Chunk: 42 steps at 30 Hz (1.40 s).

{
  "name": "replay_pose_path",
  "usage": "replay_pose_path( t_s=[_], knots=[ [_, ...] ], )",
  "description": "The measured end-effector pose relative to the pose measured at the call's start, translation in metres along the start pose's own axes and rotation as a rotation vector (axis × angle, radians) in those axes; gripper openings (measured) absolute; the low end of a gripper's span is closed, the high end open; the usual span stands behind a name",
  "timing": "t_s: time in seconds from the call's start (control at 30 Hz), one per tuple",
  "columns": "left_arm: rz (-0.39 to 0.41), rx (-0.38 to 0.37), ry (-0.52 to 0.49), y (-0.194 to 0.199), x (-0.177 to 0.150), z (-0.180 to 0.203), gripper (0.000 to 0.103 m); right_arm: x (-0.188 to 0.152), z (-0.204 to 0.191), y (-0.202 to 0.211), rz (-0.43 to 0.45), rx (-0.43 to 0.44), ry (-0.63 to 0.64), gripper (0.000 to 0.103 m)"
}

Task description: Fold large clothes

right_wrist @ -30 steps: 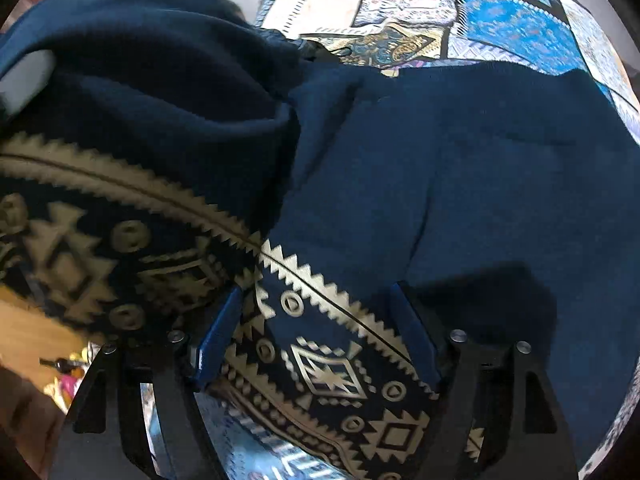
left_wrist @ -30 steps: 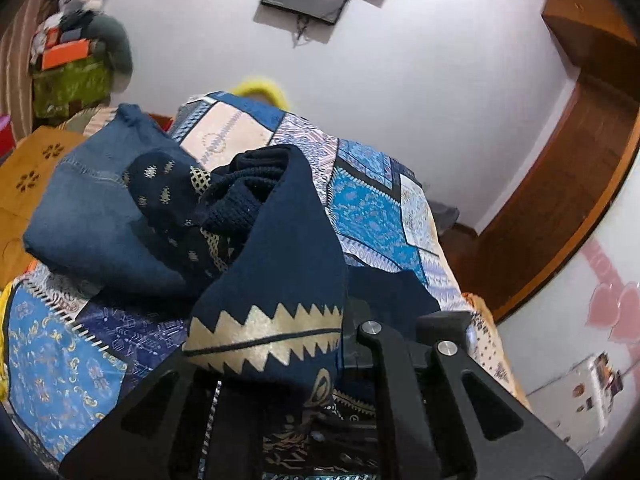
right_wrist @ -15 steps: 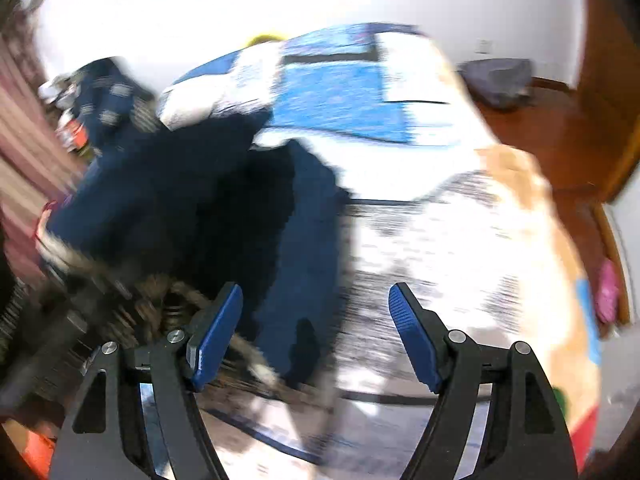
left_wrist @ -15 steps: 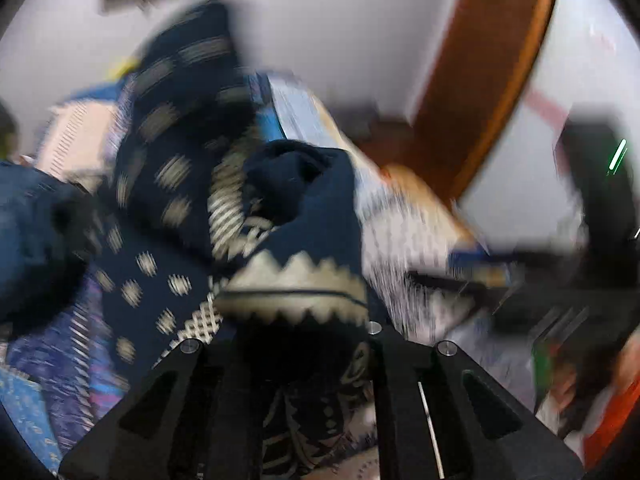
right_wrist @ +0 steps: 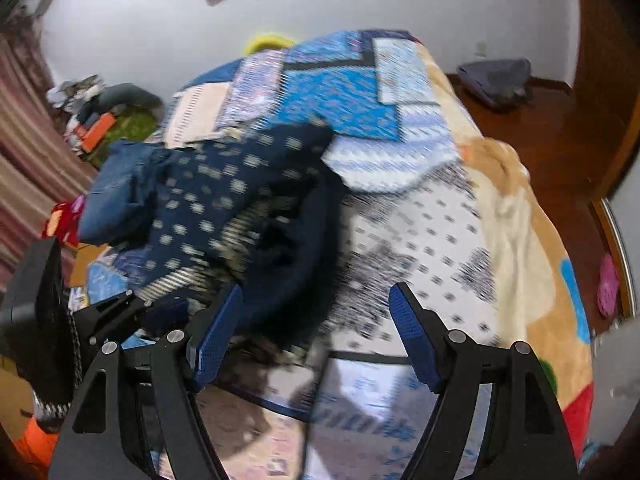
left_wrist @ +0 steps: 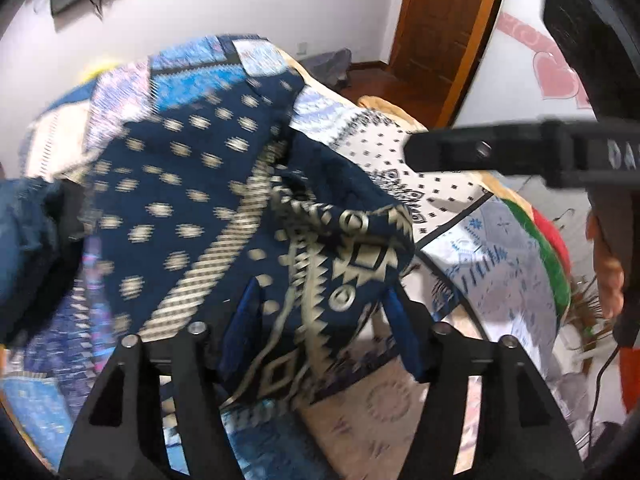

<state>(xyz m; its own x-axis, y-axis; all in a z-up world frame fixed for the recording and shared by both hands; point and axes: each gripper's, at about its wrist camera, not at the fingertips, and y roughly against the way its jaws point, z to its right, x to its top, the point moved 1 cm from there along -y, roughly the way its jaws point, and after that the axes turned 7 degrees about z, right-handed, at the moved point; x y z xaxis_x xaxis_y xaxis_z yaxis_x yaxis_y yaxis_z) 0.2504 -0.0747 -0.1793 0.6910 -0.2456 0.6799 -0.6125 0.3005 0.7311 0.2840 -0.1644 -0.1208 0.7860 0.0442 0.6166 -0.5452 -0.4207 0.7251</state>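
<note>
A navy garment (left_wrist: 180, 200) with cream dots and zigzag borders lies bunched on the patchwork bedspread (left_wrist: 460, 200). Its folded hem (left_wrist: 352, 256) sits between the blue pads of my left gripper (left_wrist: 324, 328), whose jaws are opening; the pads stand apart from the cloth. In the right wrist view the same garment (right_wrist: 224, 192) lies left of centre. My right gripper (right_wrist: 316, 336) hovers open over the bedspread (right_wrist: 420, 220) by the garment's right edge, with nothing between its fingers. The left gripper (right_wrist: 120, 320) shows at the lower left there.
Folded blue jeans (right_wrist: 116, 188) lie beside the garment on the left. The bed's right edge drops to a wooden floor with a grey bag (right_wrist: 496, 80) and a pink slipper (right_wrist: 608, 284). A clutter pile (right_wrist: 100, 120) sits far left. A hand (left_wrist: 608, 272) shows at right.
My left gripper swung the garment's hem over to the right and down, then its jaws parted. My right gripper lifted off the garment and pulled back, staying open.
</note>
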Motion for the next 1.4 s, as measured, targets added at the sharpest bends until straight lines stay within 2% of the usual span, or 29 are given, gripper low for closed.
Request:
replay_pose_path(
  t_s=[0.13, 0.2, 0.27, 0.37, 0.43, 0.57, 0.67, 0.77, 0.97, 1.13, 1.27, 1.4],
  knots=[
    [0.058, 0.066, 0.035, 0.029, -0.001, -0.022, 0.071, 0.004, -0.022, -0.007, 0.012, 0.048, 0.042, 0.074],
    [0.074, 0.102, 0.067, 0.034, -0.001, -0.041, 0.073, 0.002, -0.031, -0.019, -0.012, 0.054, 0.055, 0.074],
    [0.078, 0.149, 0.096, 0.034, -0.006, -0.058, 0.079, -0.002, -0.037, -0.031, -0.037, 0.067, 0.06, 0.074],
    [0.035, 0.189, 0.165, 0.022, -0.018, -0.086, 0.081, -0.014, -0.037, -0.052, -0.09, 0.075, 0.059, 0.074],
    [-0.014, 0.211, 0.186, 0.01, -0.026, -0.097, 0.081, -0.021, -0.03, -0.06, -0.117, 0.042, 0.046, 0.074],
    [-0.026, 0.184, 0.23, 0.001, -0.048, -0.107, 0.084, -0.038, 0.002, -0.063, -0.146, -0.054, 0.003, 0.074],
    [-0.009, 0.181, 0.235, 0.003, -0.054, -0.11, 0.087, -0.049, 0.026, -0.043, -0.114, -0.045, -0.036, 0.074],
    [-0.017, 0.179, 0.24, 0.004, -0.053, -0.11, 0.087, -0.05, 0.033, -0.029, -0.118, -0.072, -0.045, 0.074],
    [0.02, 0.239, 0.175, 0.024, -0.037, -0.1, 0.087, -0.029, 0.02, -0.015, -0.083, -0.043, -0.01, 0.074],
    [0.04, 0.252, 0.211, 0.027, -0.02, -0.117, 0.087, -0.013, 0.003, -0.033, -0.088, 0.025, -0.021, 0.074],
    [0.032, 0.207, 0.277, 0.019, -0.011, -0.137, 0.087, -0.004, -0.011, -0.056, -0.107, 0.064, 0.005, 0.074],
    [-0.005, 0.111, 0.353, -0.002, -0.007, -0.154, 0.087, -0.004, -0.01, -0.084, -0.161, 0.068, 0.006, 0.074]
  ],
)
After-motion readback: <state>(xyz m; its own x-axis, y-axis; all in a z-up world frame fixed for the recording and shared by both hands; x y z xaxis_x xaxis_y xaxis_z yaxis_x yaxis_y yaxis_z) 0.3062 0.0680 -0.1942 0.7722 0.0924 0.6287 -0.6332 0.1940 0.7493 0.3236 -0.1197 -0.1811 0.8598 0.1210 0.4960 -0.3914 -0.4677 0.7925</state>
